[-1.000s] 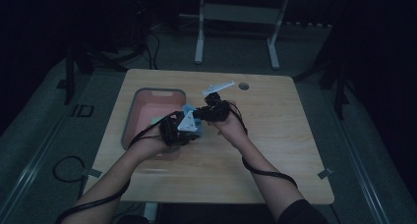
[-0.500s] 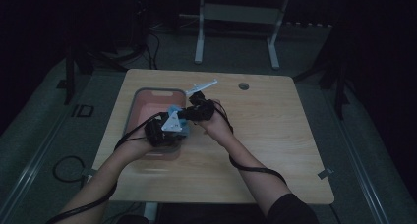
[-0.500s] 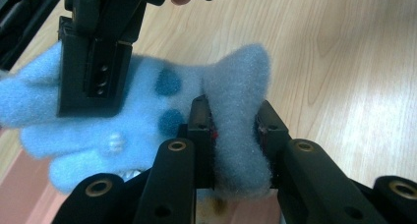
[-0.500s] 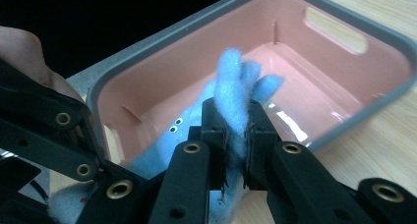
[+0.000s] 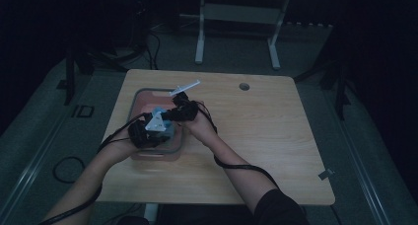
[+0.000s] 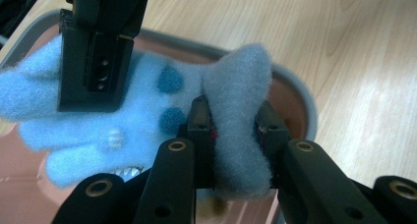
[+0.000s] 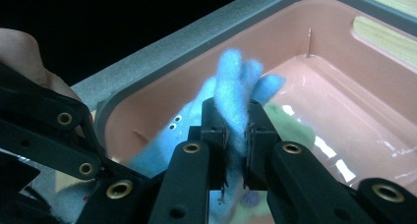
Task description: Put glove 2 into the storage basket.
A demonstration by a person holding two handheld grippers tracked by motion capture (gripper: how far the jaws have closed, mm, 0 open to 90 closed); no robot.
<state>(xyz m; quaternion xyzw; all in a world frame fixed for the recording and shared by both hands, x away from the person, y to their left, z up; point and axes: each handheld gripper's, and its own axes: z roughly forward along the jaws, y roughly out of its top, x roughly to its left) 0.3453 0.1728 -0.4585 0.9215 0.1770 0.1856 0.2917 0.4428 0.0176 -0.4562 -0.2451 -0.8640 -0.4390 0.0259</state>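
Observation:
A light blue plush toy (image 6: 142,106) with darker blue spots hangs between my two grippers, over the pink tray (image 5: 148,153) with a grey rim at the table's left. In the left gripper view, my left gripper (image 6: 235,130) is shut on a thick fold of the toy, and the right gripper (image 6: 96,52) clamps its other end farther off. My right gripper (image 7: 235,121) is shut on a thin flap of the toy (image 7: 233,81) above the tray's floor (image 7: 354,101). Seen from above, the left gripper (image 5: 156,131) and right gripper (image 5: 173,115) meet at the toy (image 5: 159,111).
Something green (image 7: 295,128) lies on the tray's floor under the toy. A round hole (image 5: 244,86) sits near the table's far edge. Bare wooden tabletop (image 5: 276,136) stretches to the right of the tray. Cables trail from both grippers, and a metal stand (image 5: 236,18) is behind the table.
Both hands have carried the blue toy leftward from the table's middle to above the pink tray. Both grips look unchanged.

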